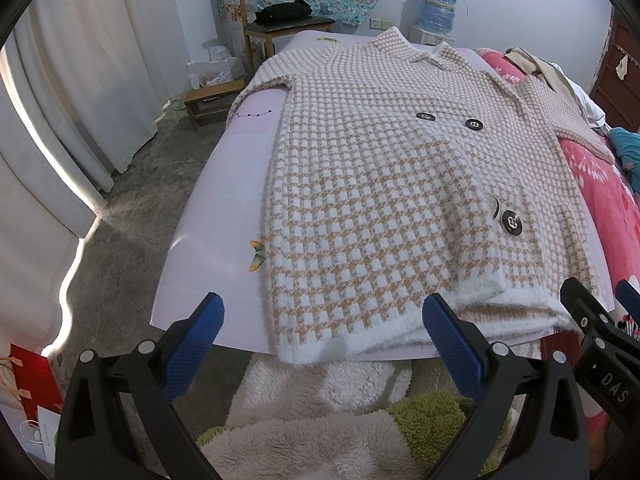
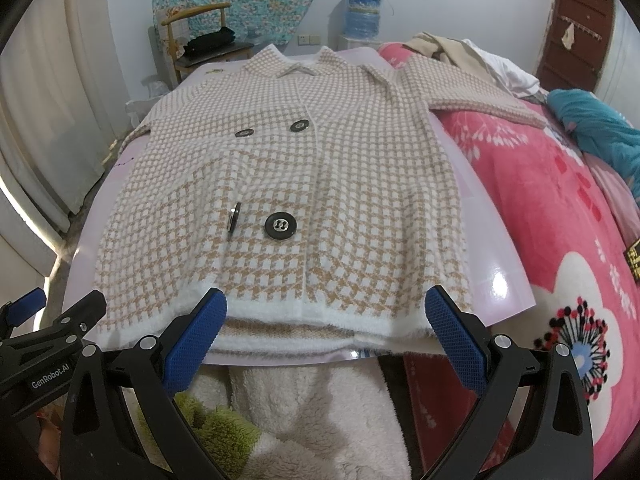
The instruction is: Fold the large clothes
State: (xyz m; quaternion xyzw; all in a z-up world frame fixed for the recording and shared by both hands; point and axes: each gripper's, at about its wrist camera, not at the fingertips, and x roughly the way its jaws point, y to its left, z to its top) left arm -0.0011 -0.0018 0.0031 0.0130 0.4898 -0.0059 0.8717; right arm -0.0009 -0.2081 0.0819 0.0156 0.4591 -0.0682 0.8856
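Observation:
A beige and white houndstooth knit coat [image 1: 380,184] [image 2: 288,176] with black buttons lies flat, front up, on a pale lilac board [image 1: 224,216] [image 2: 496,280] laid over the bed. Its white hem faces me and both sleeves spread outward near the collar. My left gripper [image 1: 324,320] is open just short of the hem's left half, nothing between its blue pads. My right gripper [image 2: 326,316] is open at the hem's right half, also holding nothing. Each gripper shows at the edge of the other's view: the right gripper [image 1: 600,312], the left gripper [image 2: 56,312].
A pink floral blanket [image 2: 560,216] covers the bed to the right, with a teal garment [image 2: 592,128] and a pile of clothes [image 2: 472,56] on it. A fluffy white and green cloth [image 1: 328,412] lies below the board. A wooden chair [image 1: 280,20], a low stool [image 1: 212,96] and curtains [image 1: 80,80] stand left.

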